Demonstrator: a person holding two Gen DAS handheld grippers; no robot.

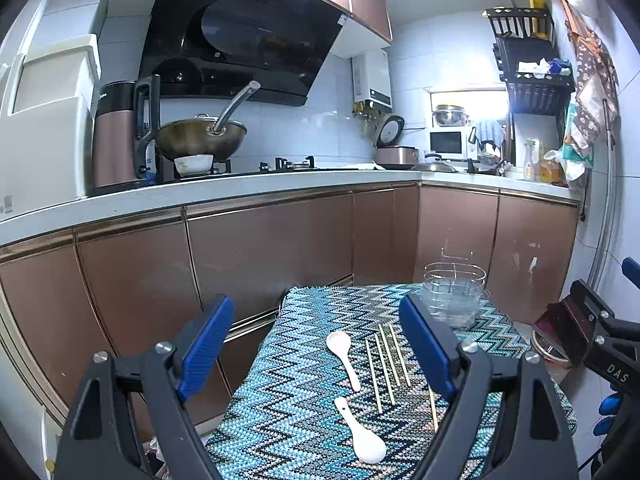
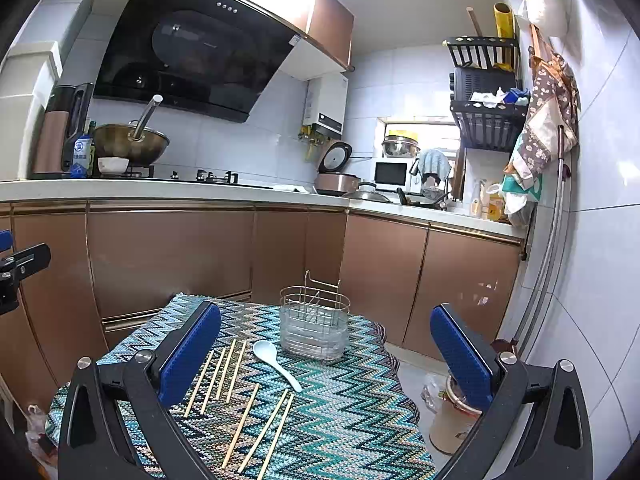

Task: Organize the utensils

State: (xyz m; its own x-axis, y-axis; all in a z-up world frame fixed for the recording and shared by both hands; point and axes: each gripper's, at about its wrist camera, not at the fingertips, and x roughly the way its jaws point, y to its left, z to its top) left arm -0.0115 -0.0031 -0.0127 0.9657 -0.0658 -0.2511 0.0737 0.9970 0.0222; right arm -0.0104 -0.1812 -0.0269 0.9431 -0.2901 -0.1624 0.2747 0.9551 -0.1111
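Note:
A small table under a blue zigzag cloth (image 1: pixel 304 400) carries the utensils. In the left wrist view two white spoons lie on it, one farther (image 1: pixel 342 354) and one nearer (image 1: pixel 362 438), beside several wooden chopsticks (image 1: pixel 386 364). A wire utensil caddy (image 1: pixel 454 296) with a clear liner stands at the far right corner. My left gripper (image 1: pixel 318 344) hovers open above the cloth, holding nothing. In the right wrist view my right gripper (image 2: pixel 326 354) is also open and empty, above one spoon (image 2: pixel 276 362), the scattered chopsticks (image 2: pixel 240 400) and the caddy (image 2: pixel 314 324).
Brown cabinet doors (image 1: pixel 260 248) and a white counter (image 2: pixel 160 190) with a wok (image 1: pixel 200 138) wrap around behind the table. A round container (image 2: pixel 452 416) stands on the floor to the table's right, near a tiled wall (image 2: pixel 592 280).

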